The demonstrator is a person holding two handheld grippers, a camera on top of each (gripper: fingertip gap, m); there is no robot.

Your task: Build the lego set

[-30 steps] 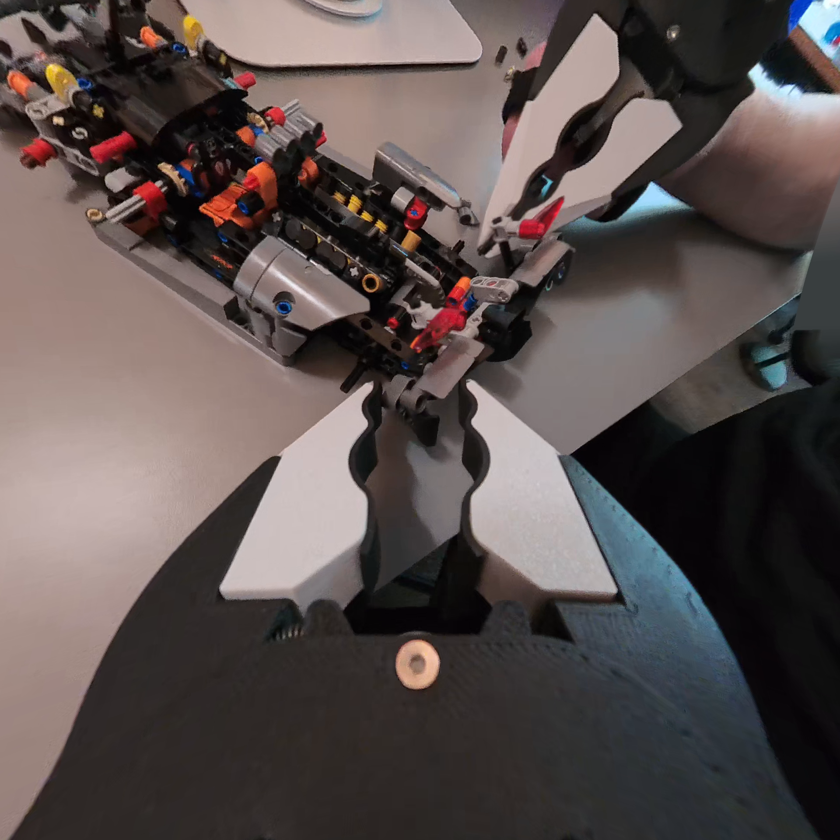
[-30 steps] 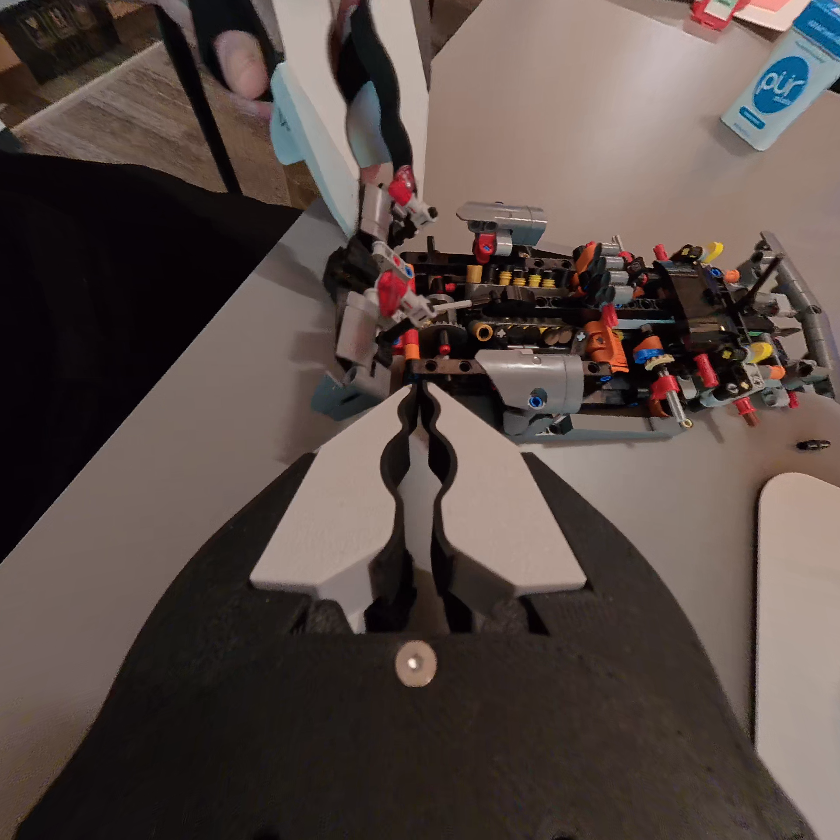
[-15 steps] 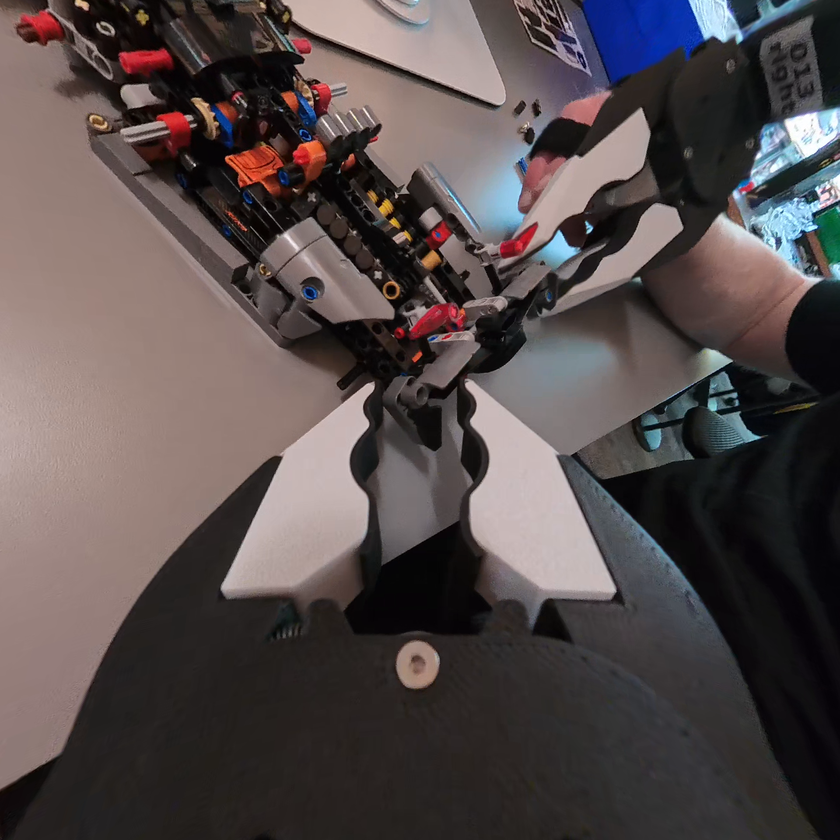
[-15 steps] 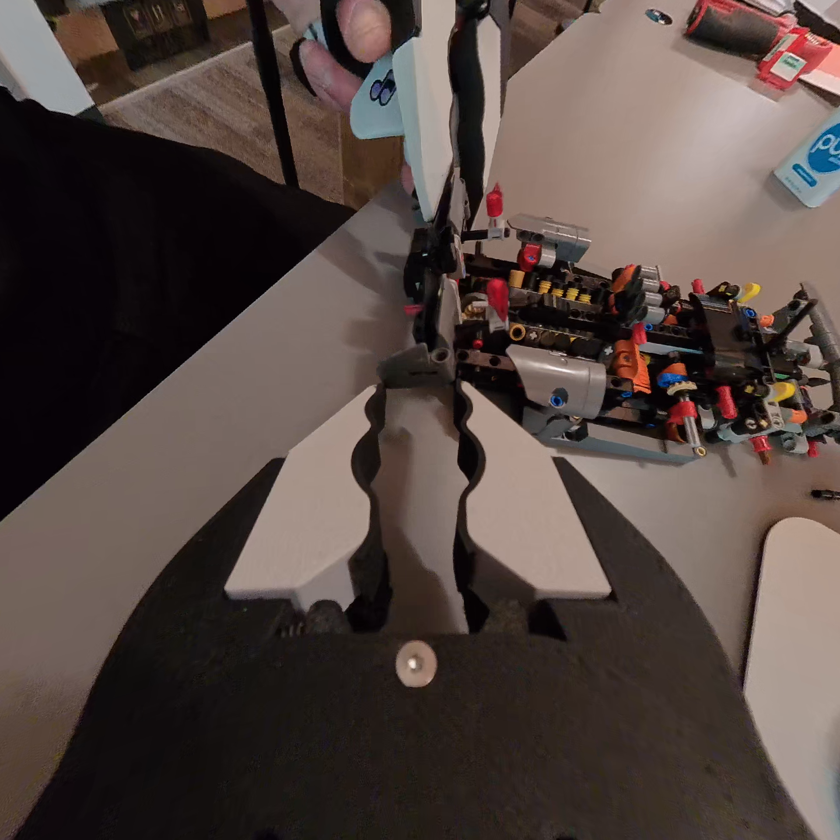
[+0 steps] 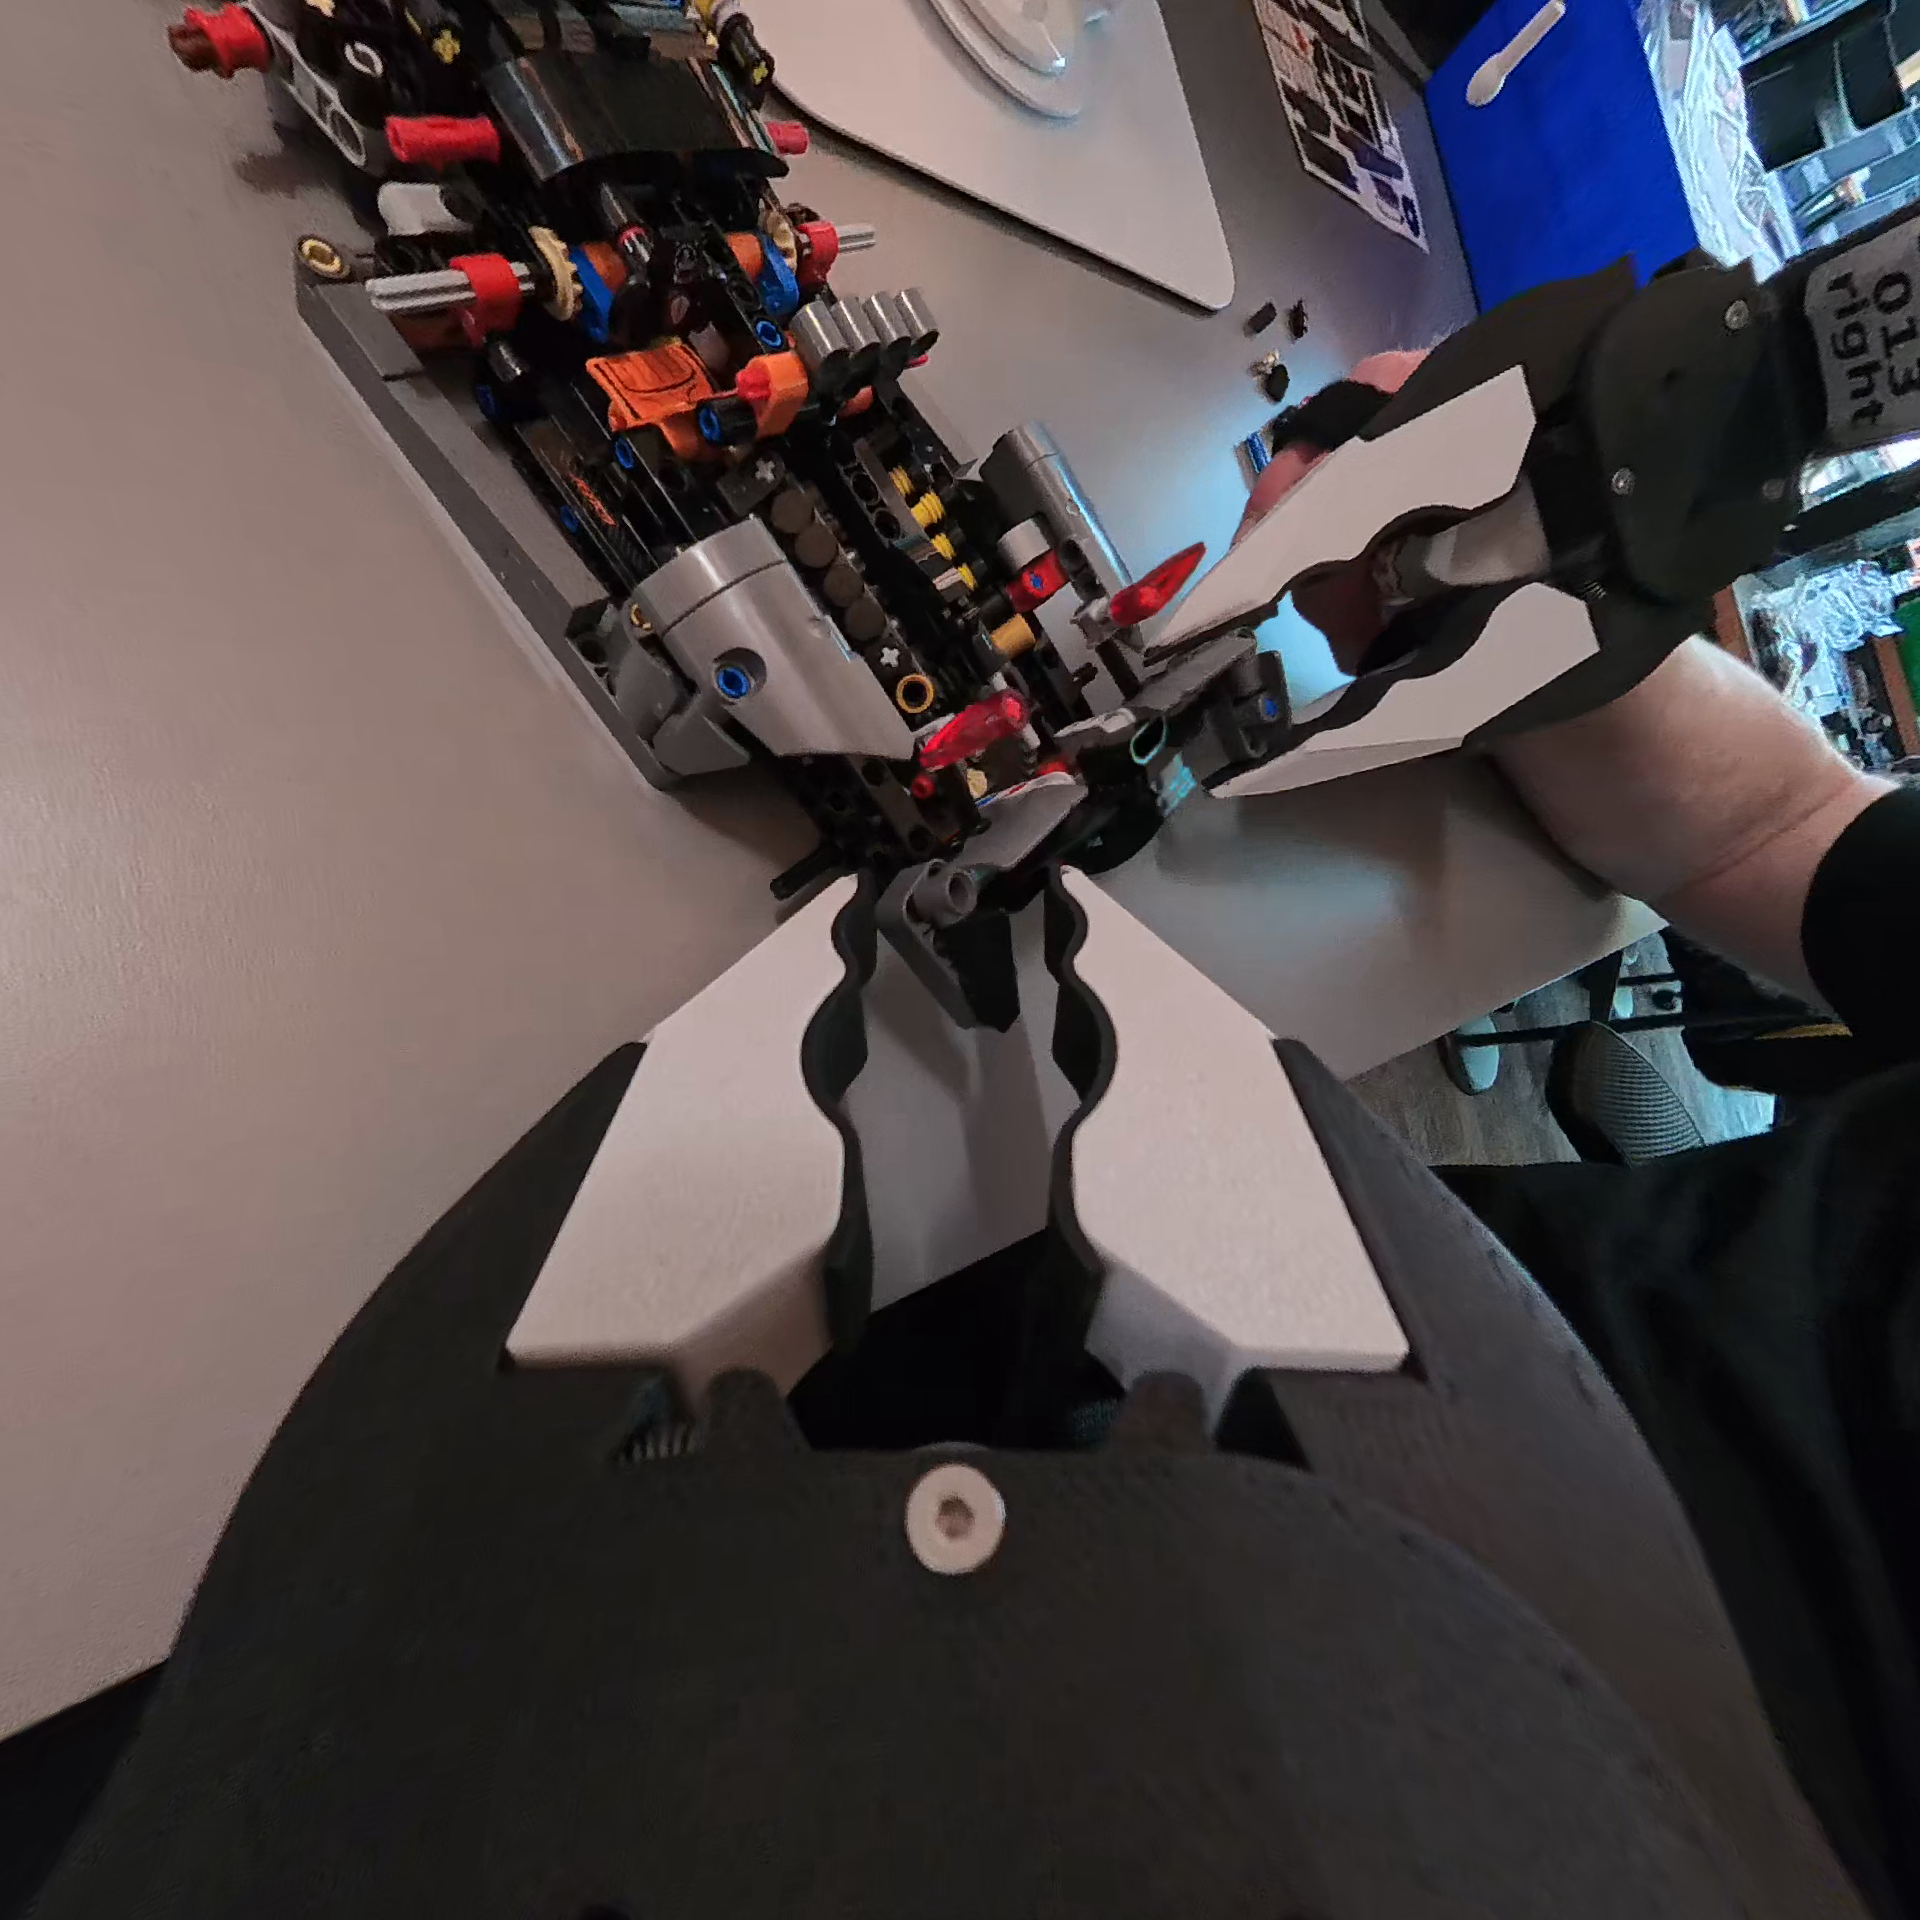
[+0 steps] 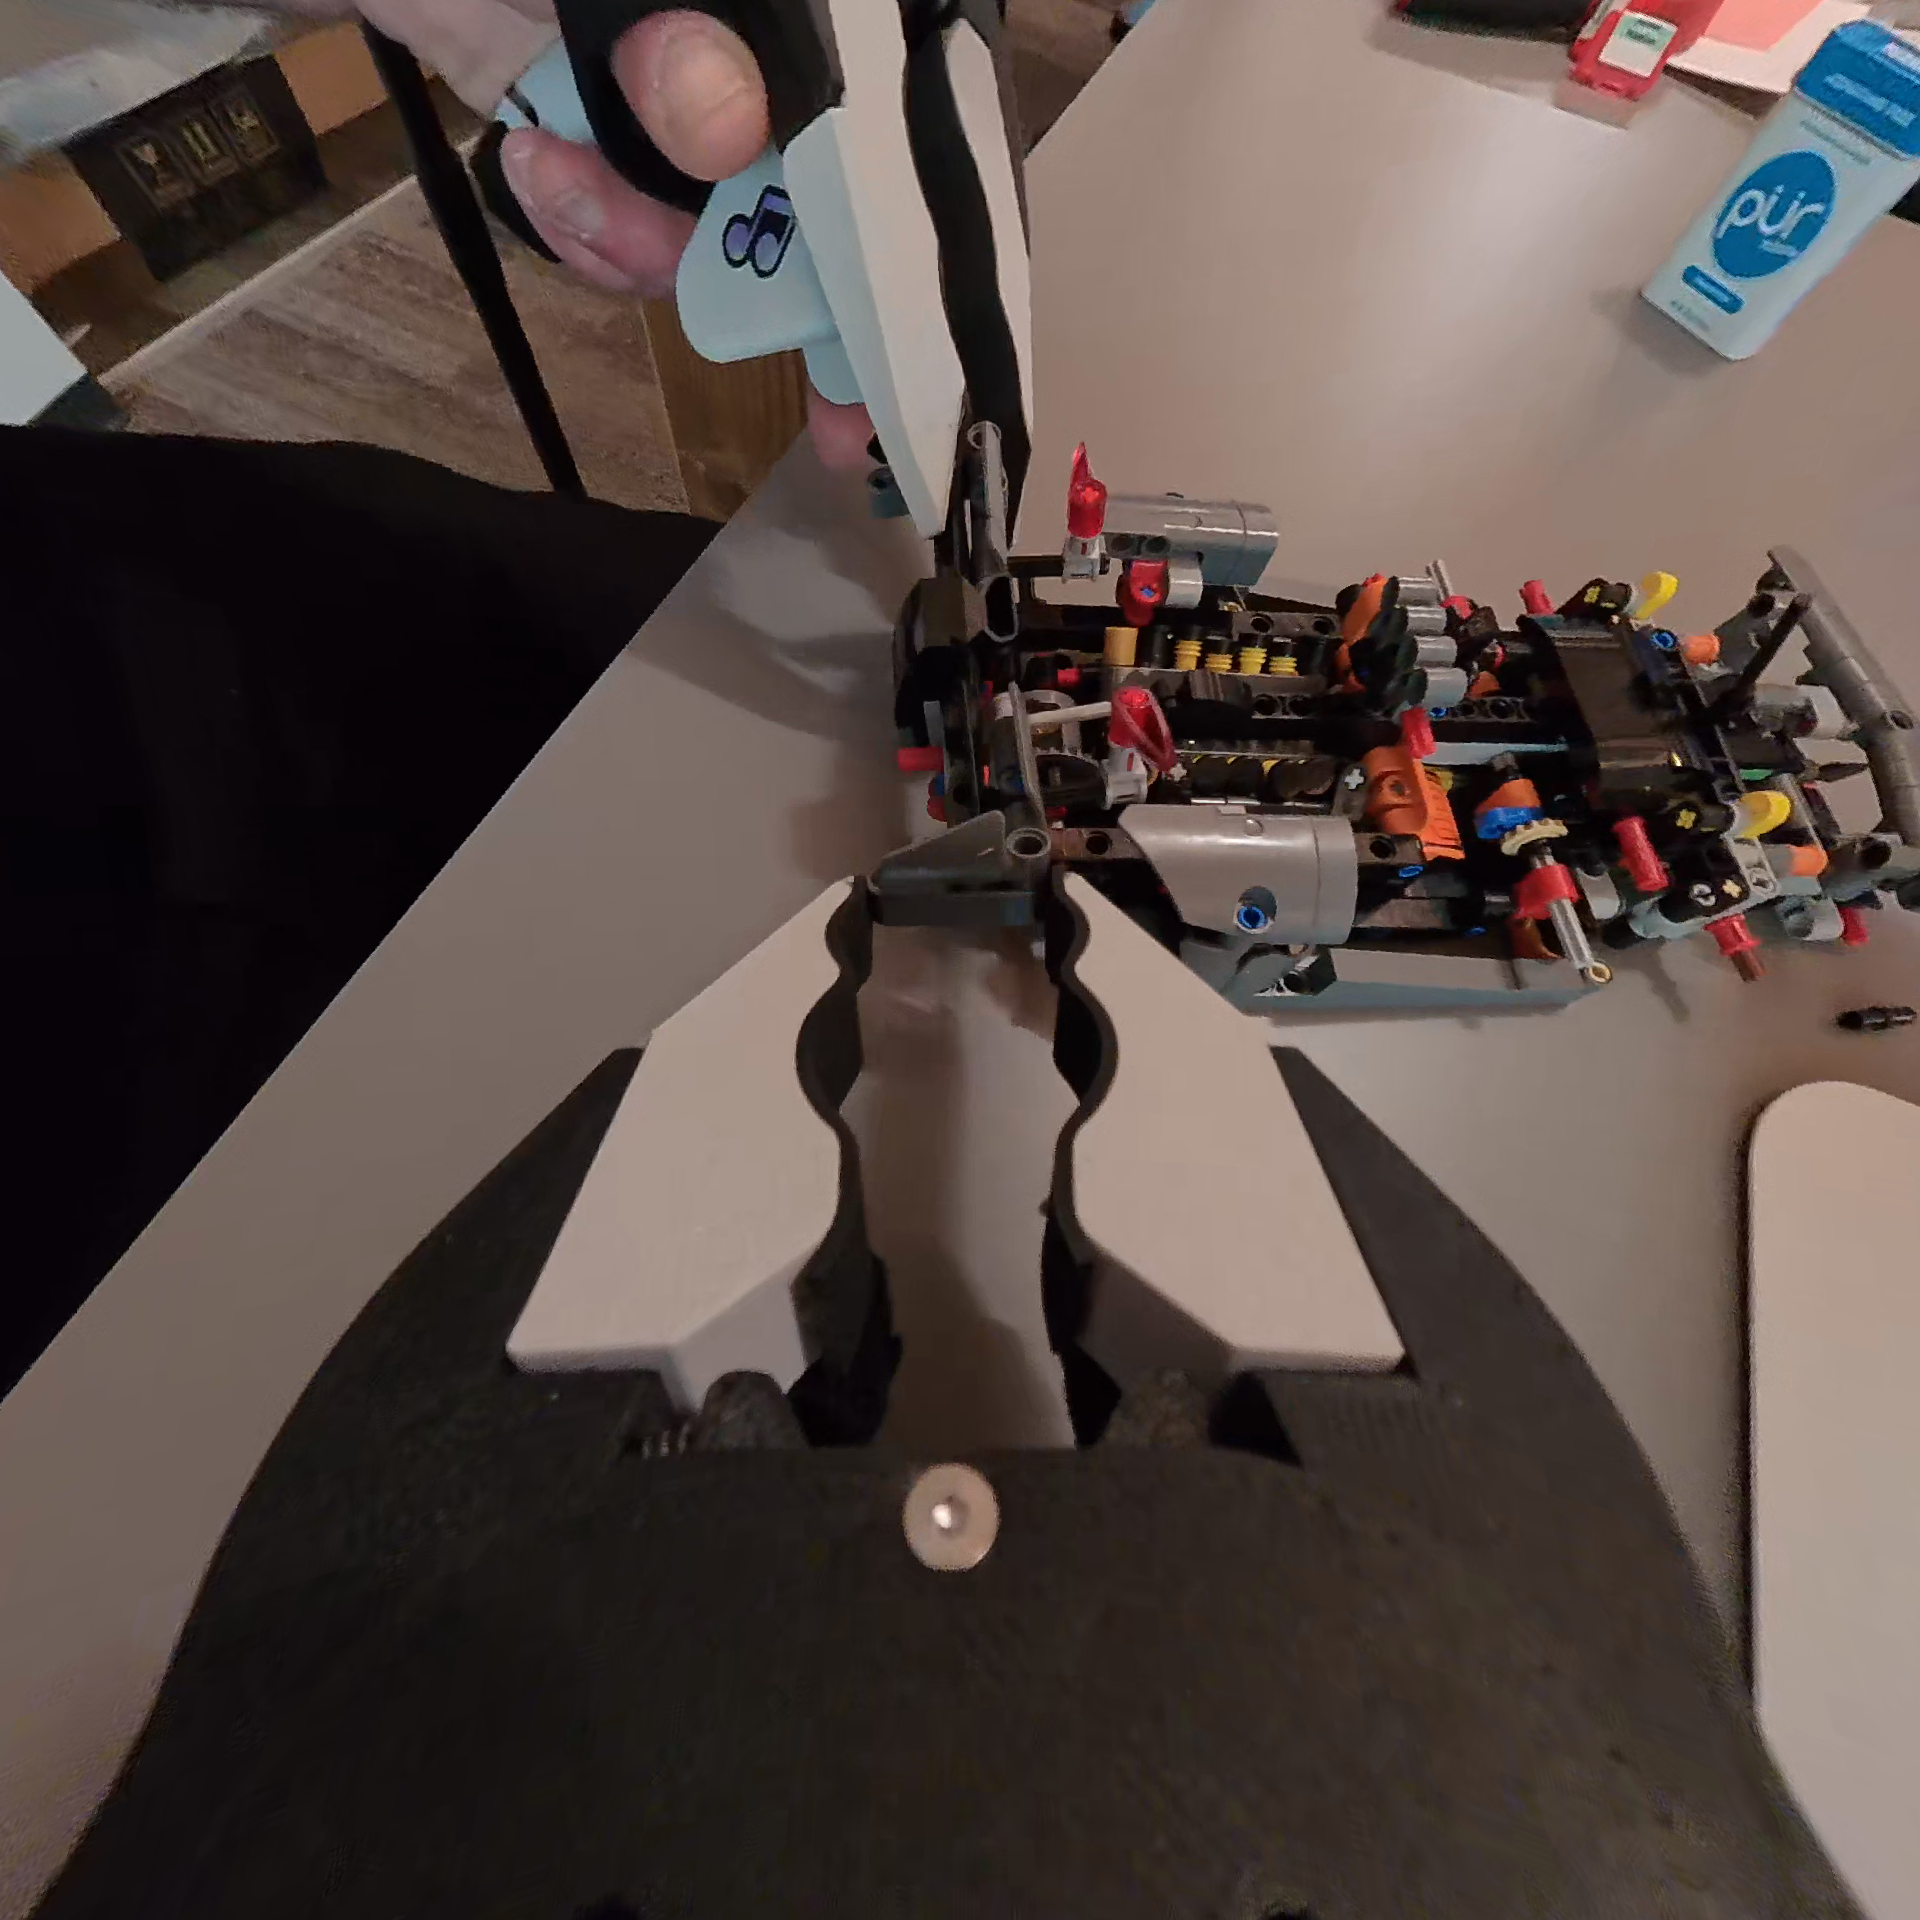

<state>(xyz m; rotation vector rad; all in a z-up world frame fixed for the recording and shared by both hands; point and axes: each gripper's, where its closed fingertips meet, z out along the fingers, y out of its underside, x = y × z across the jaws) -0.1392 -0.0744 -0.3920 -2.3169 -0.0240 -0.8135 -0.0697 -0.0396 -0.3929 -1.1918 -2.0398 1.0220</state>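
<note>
- Left gripper (image 5: 956, 914) clamps a grey panel (image 5: 940, 914) at the near end of the lego car (image 5: 748, 540)
- Right gripper (image 6: 951, 894) grips the grey wedge (image 6: 956, 868) just ahead of its tips
- Car rests on the tabletop (image 6: 1351, 312); likely light, rigid, pieces pop off; hold the frame

Grey table (image 6: 1351, 343), lego car chassis (image 6: 1351, 748), pale mat (image 6: 1849, 1351), blue-white carton (image 6: 1766, 229), small black pin (image 6: 1875, 1018)
</note>
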